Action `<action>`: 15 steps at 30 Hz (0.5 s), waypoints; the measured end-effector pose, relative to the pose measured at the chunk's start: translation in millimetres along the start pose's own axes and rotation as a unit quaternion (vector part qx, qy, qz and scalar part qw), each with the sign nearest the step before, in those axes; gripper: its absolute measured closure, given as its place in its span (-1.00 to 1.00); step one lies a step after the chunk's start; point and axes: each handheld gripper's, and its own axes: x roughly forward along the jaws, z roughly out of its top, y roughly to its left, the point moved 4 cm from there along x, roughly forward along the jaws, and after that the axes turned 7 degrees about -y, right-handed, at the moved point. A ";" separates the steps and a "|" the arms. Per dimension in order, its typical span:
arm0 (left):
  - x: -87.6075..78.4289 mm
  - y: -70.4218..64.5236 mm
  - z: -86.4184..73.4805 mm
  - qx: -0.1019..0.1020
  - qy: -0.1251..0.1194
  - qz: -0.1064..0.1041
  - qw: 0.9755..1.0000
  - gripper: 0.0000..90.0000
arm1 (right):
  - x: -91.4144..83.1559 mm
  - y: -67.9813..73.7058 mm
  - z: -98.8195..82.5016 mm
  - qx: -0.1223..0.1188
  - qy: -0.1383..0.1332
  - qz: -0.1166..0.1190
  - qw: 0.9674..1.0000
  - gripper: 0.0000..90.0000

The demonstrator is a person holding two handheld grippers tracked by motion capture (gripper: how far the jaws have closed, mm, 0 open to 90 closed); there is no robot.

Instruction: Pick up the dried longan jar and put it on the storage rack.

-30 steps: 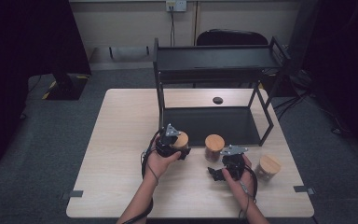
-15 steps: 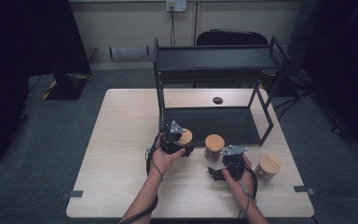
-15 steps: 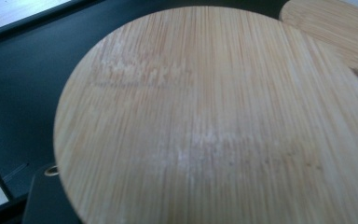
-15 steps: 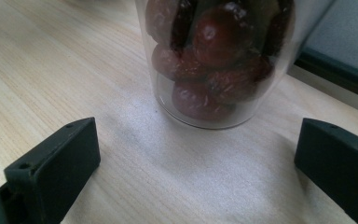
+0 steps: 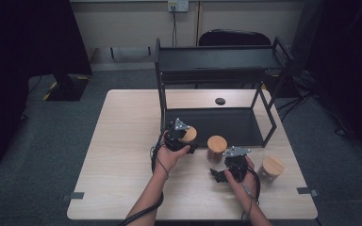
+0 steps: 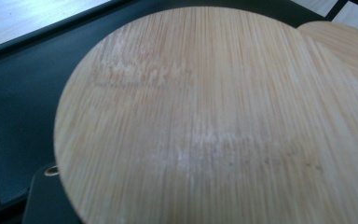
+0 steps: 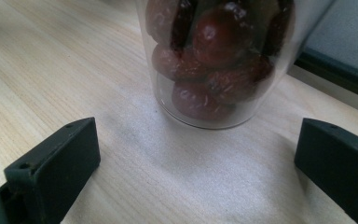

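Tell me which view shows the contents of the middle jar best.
The right gripper view: the middle jar stands close, its clear wall showing dark reddish fruit. The high view gives it small, mostly lid; the left gripper view shows a lid edge.

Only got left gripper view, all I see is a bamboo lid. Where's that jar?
Observer: The bamboo-lidded jar is in the left gripper, at the front edge of the black rack's bottom shelf.
Operator: Right gripper doing anything?
Observer: The right gripper is open, facing a glass jar of dark red fruit without touching it.
Operator: More jars out?
Observer: Yes, a third jar stands on the table, on the person's right.
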 end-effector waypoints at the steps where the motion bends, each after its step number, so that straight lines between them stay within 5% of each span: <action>1: 0.8 0.3 0.9 0.001 0.002 0.000 1.000 -0.42 | 0.0 0.0 0.0 0.000 0.000 0.000 1.000 -1.00; 15: 11.1 1.9 11.3 0.002 0.002 0.007 1.000 -0.42 | 0.0 0.0 0.0 0.000 0.000 0.000 1.000 -1.00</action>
